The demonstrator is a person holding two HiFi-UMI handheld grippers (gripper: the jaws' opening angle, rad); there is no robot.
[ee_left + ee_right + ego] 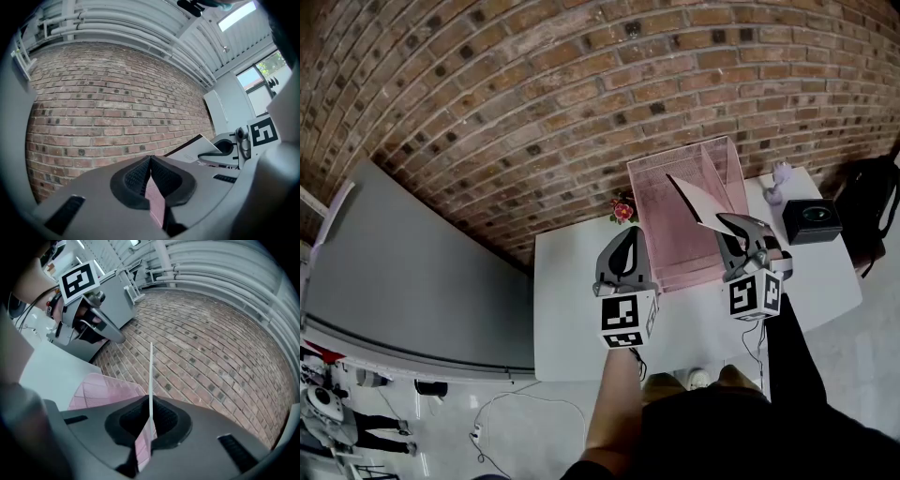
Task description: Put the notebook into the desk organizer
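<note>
My left tongs [627, 236] hang closed and empty near the pink mesh desk organizer [661, 187]. My right tongs [724, 221] are clamped tight on a corner of the notebook [697, 199], which is thin and pale-covered with a dark edge. It sits tilted over the organizer's right side, not yet inside. I reckon I should square it to a slot, lower it edge-first, then let go.

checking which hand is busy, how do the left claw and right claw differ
The right claw is shut on the notebook; the left claw is shut on nothing. In the head view, the right claw is by the pink desk organizer's right side and the left claw by its left side. Both point toward the brick wall.
</note>
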